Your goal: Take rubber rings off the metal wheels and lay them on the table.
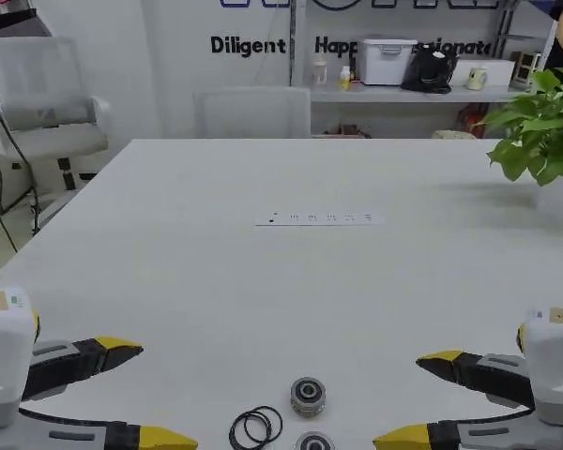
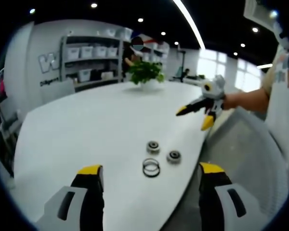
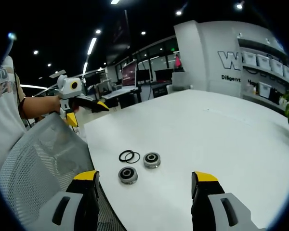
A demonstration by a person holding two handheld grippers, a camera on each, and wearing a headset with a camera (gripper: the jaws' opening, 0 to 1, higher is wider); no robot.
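Left gripper point(image 1: 164, 394) jaws wide, empty; right gripper point(image 1: 402, 398) jaws wide, empty. Two rubber rings point(image 1: 256, 427) lay overlapped on the table point(image 1: 263, 281) between the grippers; two metal wheels point(image 1: 307, 395) sat just beside the rings, on the right gripper's side.

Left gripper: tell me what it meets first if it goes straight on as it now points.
The left gripper would probably meet the rubber rings first, lying on the table dead ahead; the metal wheels sit just beyond. Its height over the table is unclear.
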